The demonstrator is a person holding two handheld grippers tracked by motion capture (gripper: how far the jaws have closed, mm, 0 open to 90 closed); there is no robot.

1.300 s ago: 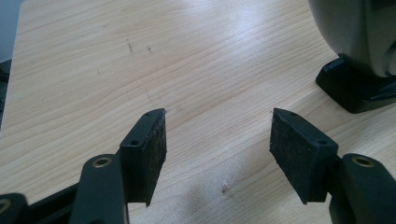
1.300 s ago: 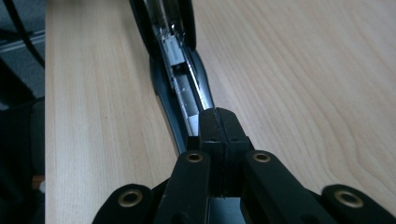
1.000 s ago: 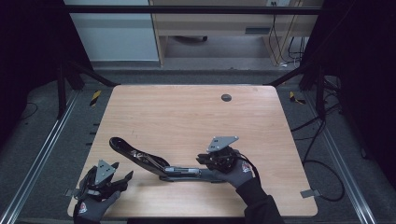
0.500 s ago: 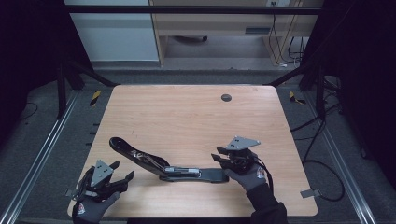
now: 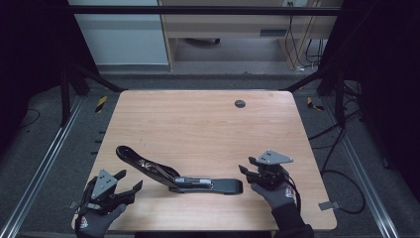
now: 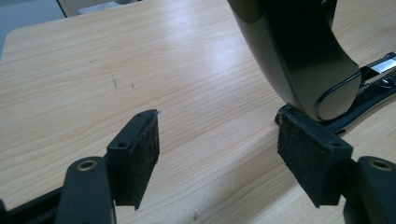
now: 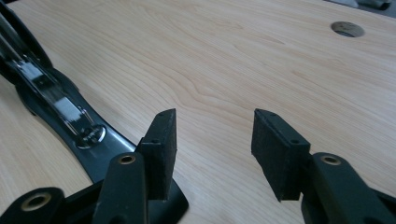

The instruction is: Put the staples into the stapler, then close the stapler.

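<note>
Wood table (image 5: pixel 208 124), dark room: stapler (image 5: pixel 178 173) lying opened out between your two grippers.

Your gloved hands enter from the near edge, each gripper resting low and aimed inward. Left gripper (image 5: pixel 130 180): jaws apart, just opening, nothing between them; the stapler's raised arm (image 6: pixel 299 51) stands just beside its right pad (image 6: pixel 310 154). Right gripper (image 5: pixel 246 166): jaws wide, just opening, nothing between them; the stapler's base end (image 7: pixel 93 149) lies against its left jaw, outside the gap. Stapler: black, glossy, hinged open, one arm flat with a metal channel showing, the other slanting up toward far left. Grommet hole (image 5: pixel 239 103) well beyond.
</note>
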